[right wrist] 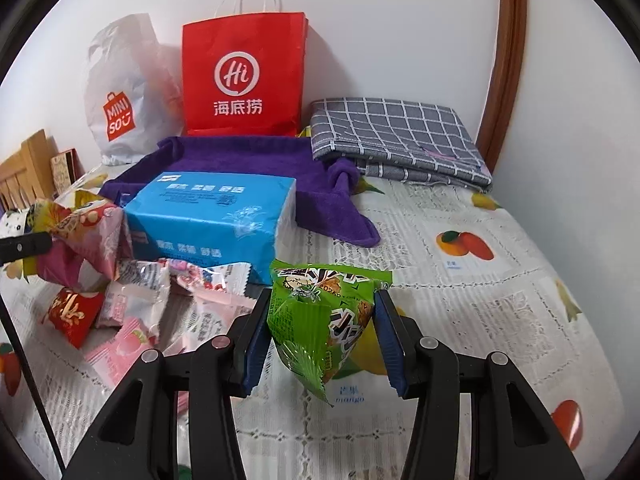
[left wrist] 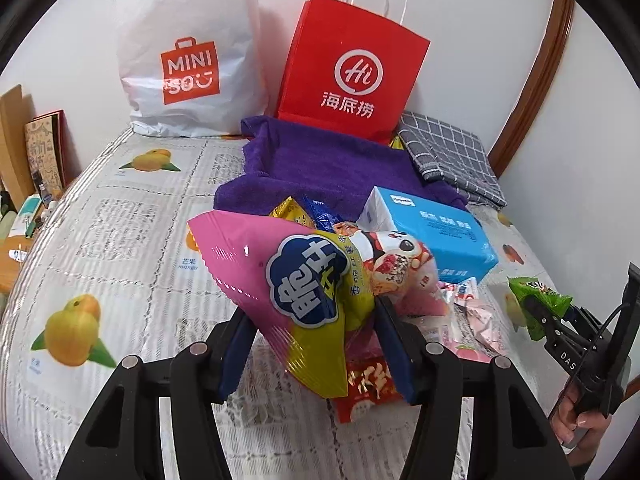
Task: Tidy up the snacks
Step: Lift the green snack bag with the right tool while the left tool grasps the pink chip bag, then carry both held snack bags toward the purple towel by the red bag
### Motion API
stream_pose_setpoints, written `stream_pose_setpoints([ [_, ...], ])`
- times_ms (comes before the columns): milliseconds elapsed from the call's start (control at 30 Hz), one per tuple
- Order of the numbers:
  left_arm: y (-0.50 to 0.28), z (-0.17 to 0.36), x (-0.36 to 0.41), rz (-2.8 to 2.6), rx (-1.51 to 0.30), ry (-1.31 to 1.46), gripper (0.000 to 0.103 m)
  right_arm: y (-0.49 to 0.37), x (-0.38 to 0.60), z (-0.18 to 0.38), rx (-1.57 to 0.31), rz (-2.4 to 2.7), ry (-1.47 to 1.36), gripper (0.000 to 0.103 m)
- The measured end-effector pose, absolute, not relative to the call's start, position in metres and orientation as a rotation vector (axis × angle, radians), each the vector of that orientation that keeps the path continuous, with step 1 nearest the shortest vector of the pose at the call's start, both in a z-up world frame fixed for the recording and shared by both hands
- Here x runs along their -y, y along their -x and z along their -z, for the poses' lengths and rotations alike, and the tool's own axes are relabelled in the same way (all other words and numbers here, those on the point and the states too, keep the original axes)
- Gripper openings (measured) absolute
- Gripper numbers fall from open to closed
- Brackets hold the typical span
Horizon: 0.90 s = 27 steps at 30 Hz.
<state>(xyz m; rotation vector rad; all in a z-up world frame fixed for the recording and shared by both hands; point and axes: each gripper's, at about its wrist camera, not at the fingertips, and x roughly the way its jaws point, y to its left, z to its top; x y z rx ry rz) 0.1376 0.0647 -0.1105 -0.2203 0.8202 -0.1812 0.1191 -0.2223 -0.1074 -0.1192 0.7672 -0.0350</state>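
Nearest your left gripper (left wrist: 312, 344), the pink-and-yellow chip bag (left wrist: 288, 280) sits clamped between its pads, lifted off the snack pile (right wrist: 132, 300) below. Your right gripper (right wrist: 320, 336) is clenched on the green snack packet (right wrist: 320, 316), likewise raised, probably so both can travel together. Ahead of both lies the purple towel tray (left wrist: 320, 160), open and unobstructed; the blue tissue pack (right wrist: 212, 220) crowds its near edge.
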Motion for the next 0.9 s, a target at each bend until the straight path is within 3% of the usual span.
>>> stream_pose_setpoints([
  [900, -0.068, 0.052, -0.051, 0.24, -0.703, 0.234, 0.053, -0.048, 0.214, 0.024, -0.612, 0.045, 0.116, 0.049],
])
